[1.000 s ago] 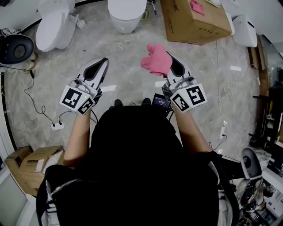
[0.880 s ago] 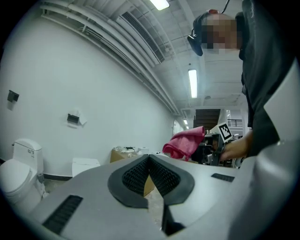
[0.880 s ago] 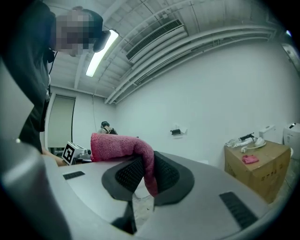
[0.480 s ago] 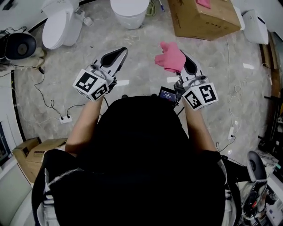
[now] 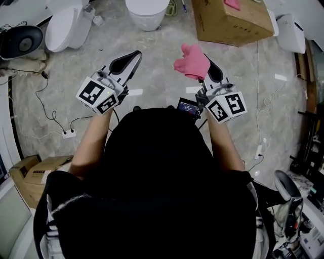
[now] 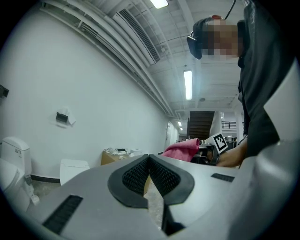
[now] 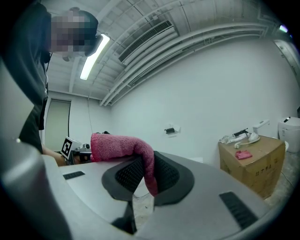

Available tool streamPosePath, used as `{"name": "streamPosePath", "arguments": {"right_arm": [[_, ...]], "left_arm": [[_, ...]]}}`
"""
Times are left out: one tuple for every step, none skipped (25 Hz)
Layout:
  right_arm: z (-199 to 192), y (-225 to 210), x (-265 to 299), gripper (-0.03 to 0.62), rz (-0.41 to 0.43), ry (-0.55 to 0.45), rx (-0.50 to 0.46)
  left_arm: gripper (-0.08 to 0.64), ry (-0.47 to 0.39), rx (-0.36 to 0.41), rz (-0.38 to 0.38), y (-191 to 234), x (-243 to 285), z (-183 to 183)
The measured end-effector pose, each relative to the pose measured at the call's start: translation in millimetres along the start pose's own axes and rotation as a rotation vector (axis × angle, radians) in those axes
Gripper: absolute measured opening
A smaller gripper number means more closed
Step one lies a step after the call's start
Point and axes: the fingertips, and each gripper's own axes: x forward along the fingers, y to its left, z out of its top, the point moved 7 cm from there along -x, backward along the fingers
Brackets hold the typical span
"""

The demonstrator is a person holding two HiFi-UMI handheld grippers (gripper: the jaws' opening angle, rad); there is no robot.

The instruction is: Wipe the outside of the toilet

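Note:
A white toilet stands at the top middle of the head view, and a second toilet stands at the top left. My right gripper is shut on a pink cloth, held in the air above the floor, short of the middle toilet. In the right gripper view the pink cloth drapes over the closed pads of the right gripper. My left gripper is shut and holds nothing. The left gripper shows its pads pressed together, with the pink cloth off to its right.
A cardboard box with another pink rag on top sits at the top right. A black round device lies at the left. Cables and a power strip cross the marble floor. More cardboard boxes stand at the lower left.
Both grippers have moved forward over the floor towards the toilets. The pink cloth stays clamped in the right gripper, and the left gripper stays shut and empty.

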Motion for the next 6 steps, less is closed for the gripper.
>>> {"name": "streamPosePath", "arguments": {"right_arm": [[0, -1, -2, 0.064, 0.002, 0.001, 0.002], [0, -2, -4, 0.064, 0.003, 0.001, 0.003], [-1, -4, -6, 0.064, 0.003, 0.002, 0.004], [-2, -5, -8, 0.064, 0.003, 0.003, 0.006], [-4, -6, -11, 0.064, 0.003, 0.004, 0.007], [-5, -8, -13, 0.064, 0.003, 0.005, 0.008]], "left_arm": [[0.015, 0.0, -0.011, 0.003, -2, 1, -1], [0.015, 0.0, -0.019, 0.006, -4, 2, -3], [0.015, -0.001, -0.023, 0.009, -6, 4, -4], [0.015, -0.001, -0.025, 0.01, -8, 5, -6], [0.015, -0.001, -0.026, 0.011, -10, 7, -7], [0.015, -0.001, -0.027, 0.011, -13, 8, -9]]}}
